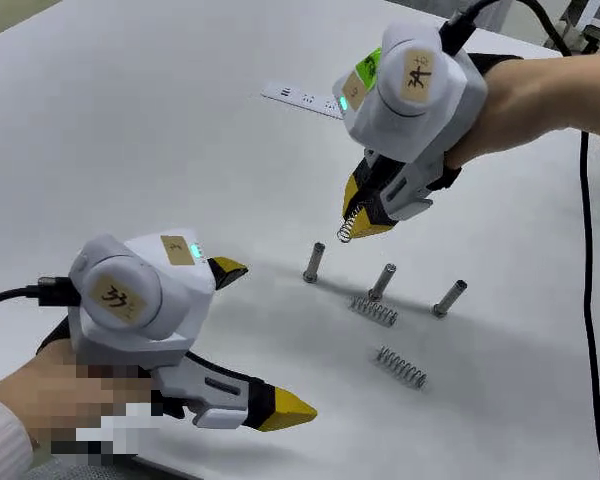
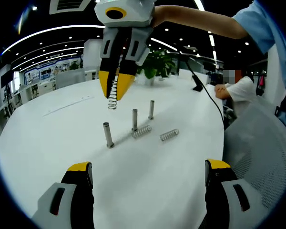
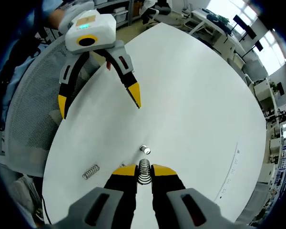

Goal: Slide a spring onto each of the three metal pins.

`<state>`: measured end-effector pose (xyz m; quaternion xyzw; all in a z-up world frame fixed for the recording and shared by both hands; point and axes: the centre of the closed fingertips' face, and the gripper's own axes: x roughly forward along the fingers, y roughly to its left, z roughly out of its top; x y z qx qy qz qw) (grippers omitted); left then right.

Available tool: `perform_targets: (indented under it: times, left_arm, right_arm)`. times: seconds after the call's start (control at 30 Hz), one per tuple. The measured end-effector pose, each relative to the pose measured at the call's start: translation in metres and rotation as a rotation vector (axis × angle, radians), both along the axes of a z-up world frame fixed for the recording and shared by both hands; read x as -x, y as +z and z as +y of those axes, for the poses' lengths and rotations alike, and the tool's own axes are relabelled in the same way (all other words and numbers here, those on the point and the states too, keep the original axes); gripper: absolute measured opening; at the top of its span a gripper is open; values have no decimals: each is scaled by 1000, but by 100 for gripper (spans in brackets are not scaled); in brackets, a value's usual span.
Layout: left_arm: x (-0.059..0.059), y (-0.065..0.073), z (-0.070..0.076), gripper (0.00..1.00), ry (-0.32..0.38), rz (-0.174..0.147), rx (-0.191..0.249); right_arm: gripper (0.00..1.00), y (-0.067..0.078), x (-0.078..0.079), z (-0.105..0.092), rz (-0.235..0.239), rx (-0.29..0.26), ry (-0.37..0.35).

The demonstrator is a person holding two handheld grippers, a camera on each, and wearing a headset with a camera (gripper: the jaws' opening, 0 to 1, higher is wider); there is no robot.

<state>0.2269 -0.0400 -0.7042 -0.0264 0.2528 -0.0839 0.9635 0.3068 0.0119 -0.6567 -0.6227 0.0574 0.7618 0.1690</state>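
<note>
Three short metal pins [image 1: 313,262] [image 1: 382,281] [image 1: 449,297] stand upright in a row on the white table [image 1: 130,130]. My right gripper [image 1: 358,222] hovers above the leftmost pin, shut on a spring [image 1: 349,226] that hangs down from its yellow tips. In the right gripper view that spring [image 3: 143,171] sits just short of the pin's top [image 3: 145,150]. Two more springs [image 1: 373,311] [image 1: 401,367] lie flat on the table near the pins. My left gripper [image 1: 260,338] is open and holds nothing, low at the near left; the pins [image 2: 107,135] stand well ahead of it.
A white strip [image 1: 300,98] lies on the table beyond the right gripper. A black cable [image 1: 585,250] runs down the table's right side. A mesh chair [image 2: 262,152] stands by the table edge, with a seated person [image 2: 240,93] farther back.
</note>
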Motion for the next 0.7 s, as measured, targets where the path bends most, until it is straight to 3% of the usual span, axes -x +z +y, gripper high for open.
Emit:
perform_targets:
  times: [0.37, 0.7]
  left_arm:
    - [0, 1, -3, 100, -12, -4, 4]
    - [0, 1, -1, 100, -6, -5, 11]
  right_arm:
    - [12, -13, 9, 7, -30, 40, 45]
    - [12, -23, 6, 9, -51, 64, 63]
